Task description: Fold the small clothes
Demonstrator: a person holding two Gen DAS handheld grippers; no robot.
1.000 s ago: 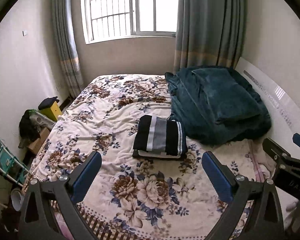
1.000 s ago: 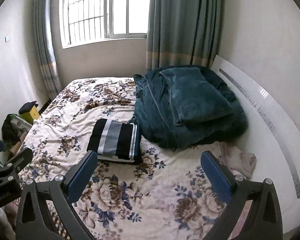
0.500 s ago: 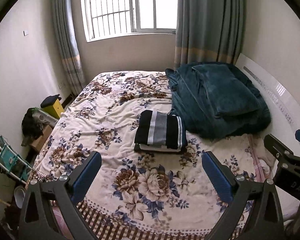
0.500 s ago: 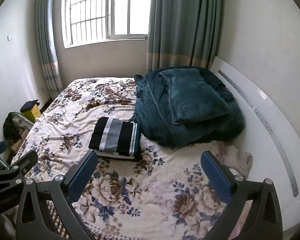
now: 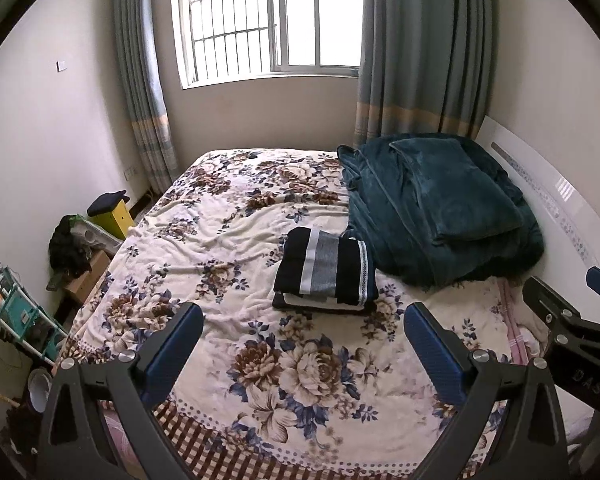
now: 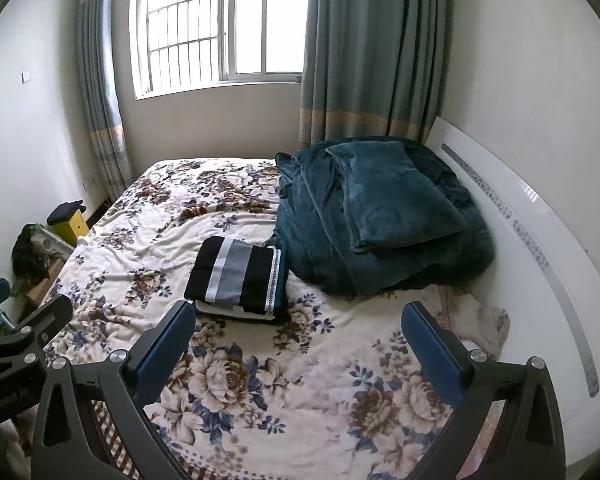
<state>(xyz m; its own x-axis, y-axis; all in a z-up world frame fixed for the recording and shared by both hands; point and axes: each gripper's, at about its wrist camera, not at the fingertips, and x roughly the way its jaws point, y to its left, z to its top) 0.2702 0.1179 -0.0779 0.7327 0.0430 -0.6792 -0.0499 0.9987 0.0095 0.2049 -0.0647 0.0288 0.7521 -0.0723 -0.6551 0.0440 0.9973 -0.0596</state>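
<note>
A small stack of folded clothes (image 5: 326,270), black with grey and white stripes on top, lies on the floral bed cover (image 5: 220,240) near the bed's middle; it also shows in the right wrist view (image 6: 238,276). My left gripper (image 5: 303,334) is open and empty, held well back above the bed's near edge. My right gripper (image 6: 298,334) is open and empty, also held back from the stack. A crumpled pale pink garment (image 6: 476,320) lies at the bed's right side by the headboard.
A heaped dark teal blanket with a pillow (image 5: 440,208) fills the bed's right side against the white headboard (image 6: 540,240). Left of the bed stand a yellow stool (image 5: 112,216), a cardboard box with dark clothes (image 5: 74,252) and a teal rack (image 5: 12,316). Window and curtains lie behind.
Both grippers have drawn back and risen from the bed; the folded stack now sits farther away in both views. Nothing on the bed has moved.
</note>
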